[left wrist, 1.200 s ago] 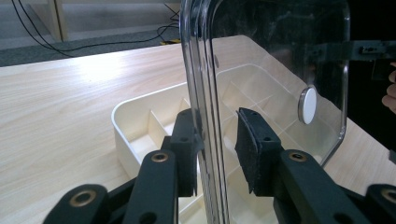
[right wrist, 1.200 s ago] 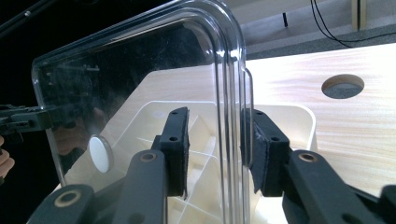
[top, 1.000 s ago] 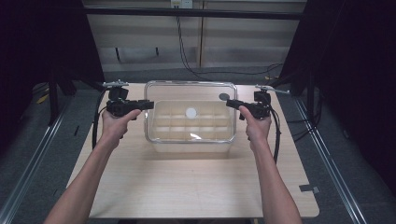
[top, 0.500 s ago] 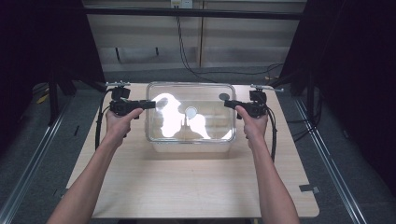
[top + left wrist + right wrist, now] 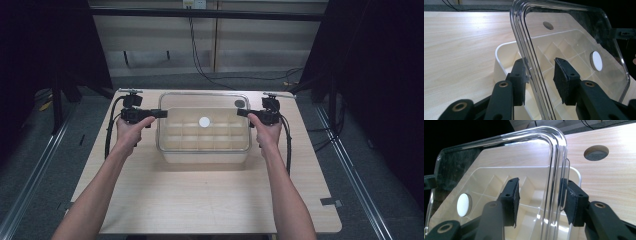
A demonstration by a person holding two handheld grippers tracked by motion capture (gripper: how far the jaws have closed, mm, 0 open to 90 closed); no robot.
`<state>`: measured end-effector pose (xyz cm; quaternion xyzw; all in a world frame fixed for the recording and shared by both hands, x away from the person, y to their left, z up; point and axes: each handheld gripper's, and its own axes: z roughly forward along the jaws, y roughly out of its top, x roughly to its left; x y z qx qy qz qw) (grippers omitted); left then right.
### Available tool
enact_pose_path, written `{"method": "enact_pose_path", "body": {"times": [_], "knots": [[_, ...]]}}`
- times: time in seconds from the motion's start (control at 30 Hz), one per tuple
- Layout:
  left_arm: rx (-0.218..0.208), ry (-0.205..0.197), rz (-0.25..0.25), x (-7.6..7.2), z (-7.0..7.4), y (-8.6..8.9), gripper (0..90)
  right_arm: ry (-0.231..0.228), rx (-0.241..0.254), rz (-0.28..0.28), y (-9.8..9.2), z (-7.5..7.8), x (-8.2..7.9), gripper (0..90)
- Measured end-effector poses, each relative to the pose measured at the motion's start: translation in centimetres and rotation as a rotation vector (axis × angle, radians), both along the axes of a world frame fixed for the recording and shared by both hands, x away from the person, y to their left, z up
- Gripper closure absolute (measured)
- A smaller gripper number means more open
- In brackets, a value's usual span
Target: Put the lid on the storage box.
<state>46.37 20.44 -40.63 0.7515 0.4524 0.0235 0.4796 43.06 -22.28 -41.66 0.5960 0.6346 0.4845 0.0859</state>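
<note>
High view has the clear lid point(image 5: 203, 121) lying level over the cream divided box point(image 5: 203, 150) at the middle of the counter point(image 5: 200, 200), seemingly seated or nearly so. Its 2 short edges sit between the jaws of the left gripper point(image 5: 161, 113) and the right gripper point(image 5: 241, 112). Both pairs of jaws have just been opening: in each gripper view the outer pad rests against the rim while the inner pad stands clear, so the clamp is off. Placing looks done; left is backing both grippers away.
</note>
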Motion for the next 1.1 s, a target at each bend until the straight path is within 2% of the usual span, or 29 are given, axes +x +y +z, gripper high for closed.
{"method": "enact_pose_path", "body": {"times": [0.23, 0.43, 0.53, 0.67, 0.83, 1.03, 1.1], "knots": [[0.004, 0.017, 0.008, 0.5, -1.0, -0.1, 60.4, 0.035, -0.002, -0.003, 0.0, -1.1, 0.7, 49.8], [0.004, 0.037, 0.005, 0.9, -1.8, -0.1, 59.6, 0.045, -0.027, -0.009, 0.2, -1.7, 1.0, 47.2], [0.034, 0.034, 0.001, 0.9, -2.1, -0.3, 59.9, 0.046, -0.041, -0.025, 0.2, -1.9, 1.1, 45.7], [0.013, 0.05, 0.006, 0.9, -2.6, -0.2, 59.8, 0.046, -0.041, -0.038, 0.2, -2.2, 1.1, 45.1], [0.008, 0.051, 0.007, 0.9, -2.6, -0.2, 59.8, 0.04, -0.07, -0.041, 0.5, -2.2, 1.1, 43.2], [-0.001, 0.056, 0.012, 0.9, -2.9, -0.2, 59.8, 0.037, -0.126, -0.045, 0.9, -2.1, 1.0, 41.0], [0.004, 0.054, 0.003, 0.9, -2.9, -0.1, 59.6, 0.049, -0.131, -0.052, 0.9, -2.1, 1.0, 40.6]]}}
